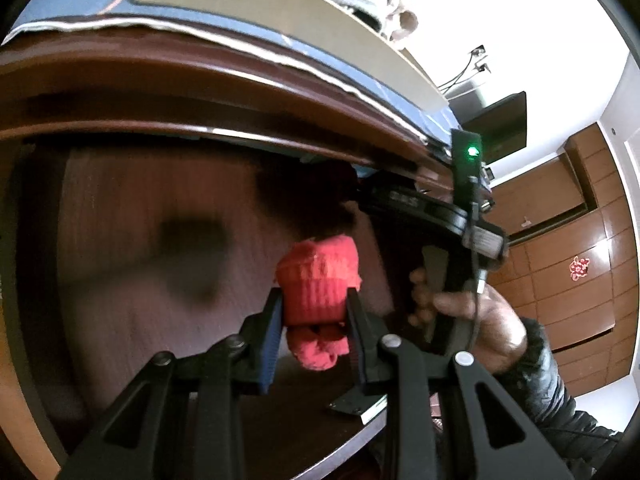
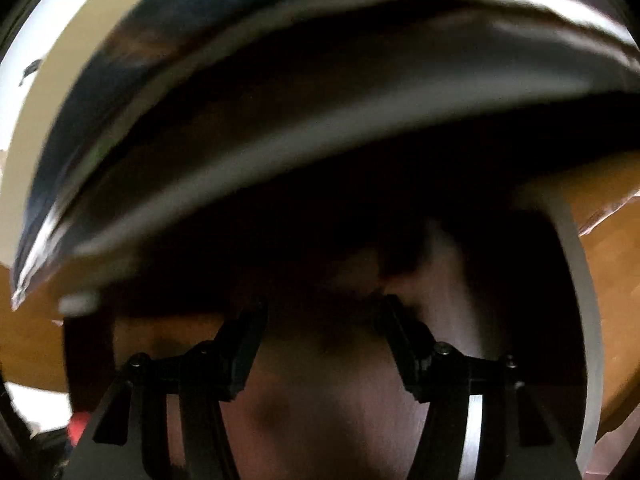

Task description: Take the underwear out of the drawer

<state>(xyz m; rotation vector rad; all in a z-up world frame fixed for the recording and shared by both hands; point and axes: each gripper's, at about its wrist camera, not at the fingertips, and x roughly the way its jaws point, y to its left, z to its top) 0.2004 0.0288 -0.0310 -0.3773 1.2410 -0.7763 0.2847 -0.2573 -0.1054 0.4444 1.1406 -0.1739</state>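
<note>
Black fingers of the left gripper (image 1: pixel 314 304) are pinching one red rolled underwear (image 1: pixel 320 280) at lower centre, over the drawer (image 1: pixel 140 220); lifting straight, without loosening, is looking wisest. One right gripper (image 2: pixel 322 320), jaws apart and empty, is hanging low in its blurred view.
</note>
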